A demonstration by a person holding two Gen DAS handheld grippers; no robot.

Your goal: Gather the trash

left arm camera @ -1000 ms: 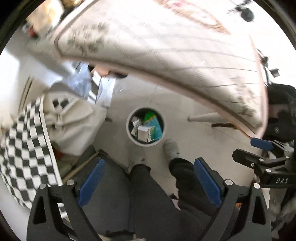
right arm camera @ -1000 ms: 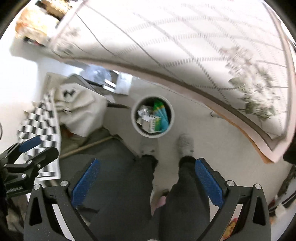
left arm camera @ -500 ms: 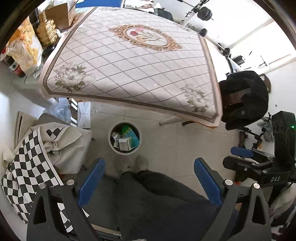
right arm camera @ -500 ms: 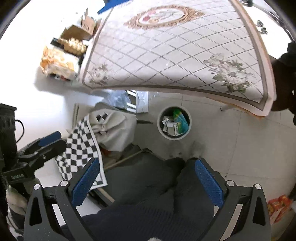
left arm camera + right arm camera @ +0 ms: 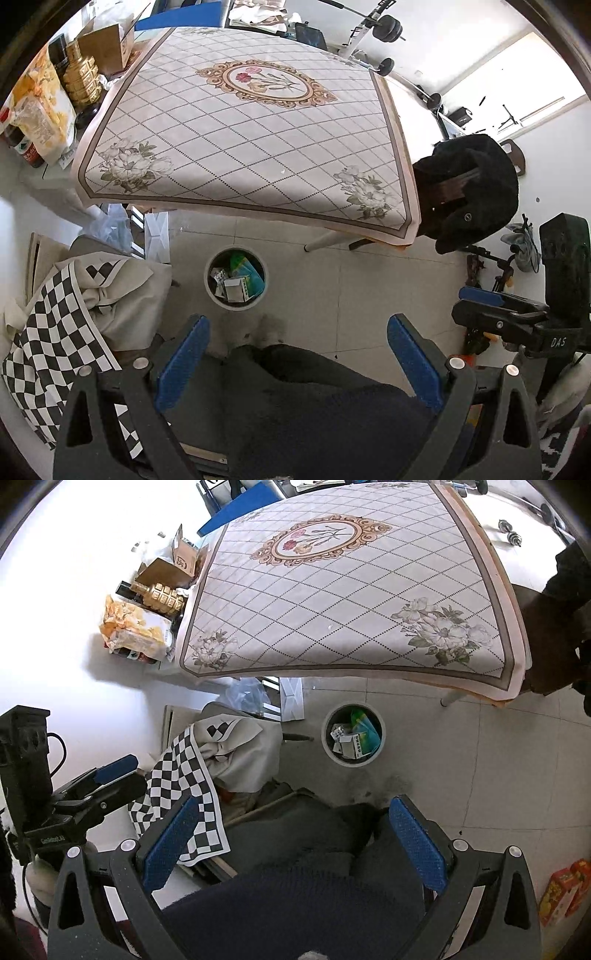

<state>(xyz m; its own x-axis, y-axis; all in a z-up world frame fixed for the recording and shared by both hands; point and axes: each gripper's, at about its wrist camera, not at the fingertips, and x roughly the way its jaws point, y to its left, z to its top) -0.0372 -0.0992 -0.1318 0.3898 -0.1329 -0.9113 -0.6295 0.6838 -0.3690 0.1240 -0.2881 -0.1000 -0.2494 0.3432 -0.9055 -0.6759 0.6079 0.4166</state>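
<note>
A round white trash bin (image 5: 218,295) stands on the tiled floor below the table's near edge; it also shows in the right wrist view (image 5: 375,758). It holds several cartons and wrappers (image 5: 236,286), white and green. My left gripper (image 5: 297,325) is open and empty, held high above the floor over my legs. My right gripper (image 5: 291,806) is open and empty at a similar height. The table (image 5: 258,147) with its floral diamond-pattern cloth shows no loose trash on top (image 5: 351,602).
A chair with a checkered cloth (image 5: 66,325) stands left of the bin. A black coat on a chair (image 5: 469,192) is at the table's right. Boxes, a gold bottle (image 5: 79,75) and a snack bag (image 5: 133,631) sit left of the table.
Both grippers have risen well away from the bin, so the whole tabletop has come into view. Both stay open and empty.
</note>
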